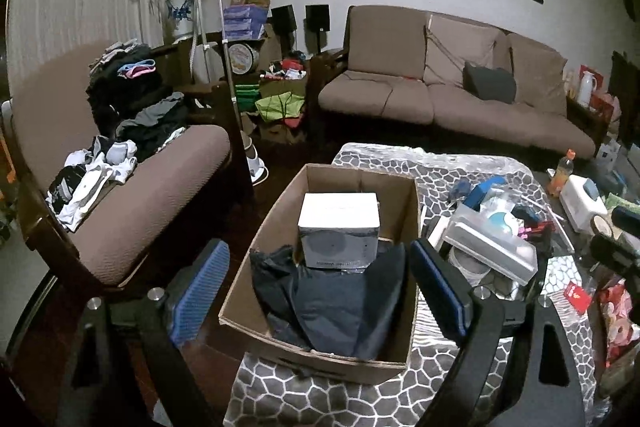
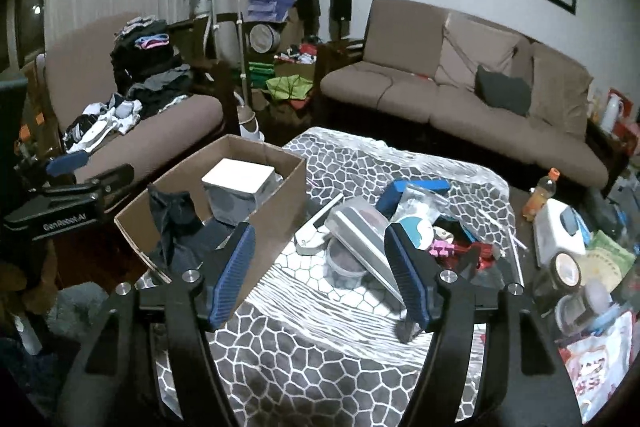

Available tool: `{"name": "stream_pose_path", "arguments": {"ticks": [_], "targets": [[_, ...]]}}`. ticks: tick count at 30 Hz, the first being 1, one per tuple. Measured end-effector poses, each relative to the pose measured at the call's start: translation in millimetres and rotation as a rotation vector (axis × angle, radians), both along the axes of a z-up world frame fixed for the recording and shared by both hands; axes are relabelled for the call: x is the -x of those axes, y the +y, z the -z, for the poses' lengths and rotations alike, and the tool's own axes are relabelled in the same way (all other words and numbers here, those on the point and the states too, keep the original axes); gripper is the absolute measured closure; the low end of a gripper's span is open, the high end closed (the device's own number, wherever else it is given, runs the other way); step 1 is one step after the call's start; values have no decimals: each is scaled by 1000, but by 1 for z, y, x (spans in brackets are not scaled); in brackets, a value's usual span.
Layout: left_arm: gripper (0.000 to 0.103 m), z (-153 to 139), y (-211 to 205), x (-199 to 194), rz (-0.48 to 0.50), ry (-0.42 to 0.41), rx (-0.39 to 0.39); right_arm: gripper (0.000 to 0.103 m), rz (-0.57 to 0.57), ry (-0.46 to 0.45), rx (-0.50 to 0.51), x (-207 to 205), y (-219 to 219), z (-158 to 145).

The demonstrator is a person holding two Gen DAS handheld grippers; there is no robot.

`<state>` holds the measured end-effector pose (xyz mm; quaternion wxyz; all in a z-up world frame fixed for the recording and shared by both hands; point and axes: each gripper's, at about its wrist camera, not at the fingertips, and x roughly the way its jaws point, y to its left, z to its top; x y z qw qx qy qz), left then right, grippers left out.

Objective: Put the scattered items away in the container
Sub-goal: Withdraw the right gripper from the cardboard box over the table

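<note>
Dim living room: brown sofa at the back, armchair heaped with clothes, tabletop under a grey honeycomb cloth.

Left wrist view: left tool spread wide, empty, hanging over the cardboard box at the tabletop's near left edge. Inside, a white carton upright toward the back and dark cloth slumped in front. Scattered pile just right of the box, partly cut off by the right finger.

Right wrist view: right tool open, nothing between the pads, aimed at the pile. Clear here, barely shown from the left: a silver wedge-shaped case lying over a lidded tub, a blue box behind, pink and red bits to the right. Left tool visible at the far left, beside the box.

Case probably stiff, smooth, light and likely slippery: best pinched across its narrow width near the thick end. Tub rigid, maybe heavier; better gripped across the rim.
</note>
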<state>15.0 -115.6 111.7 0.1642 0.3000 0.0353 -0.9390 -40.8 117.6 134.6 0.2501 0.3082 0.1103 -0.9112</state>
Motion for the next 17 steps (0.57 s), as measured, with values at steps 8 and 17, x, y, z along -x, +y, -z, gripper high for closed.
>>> {"name": "stream_pose_path", "arguments": {"ticks": [8,17], "targets": [[11,1,7,-1,-6,-11,16,36,20,49,-37,-7,-4,-4],[11,0,5,-4,-11,-25,11,35,40,24,-29,-4,-3,-3]]}}
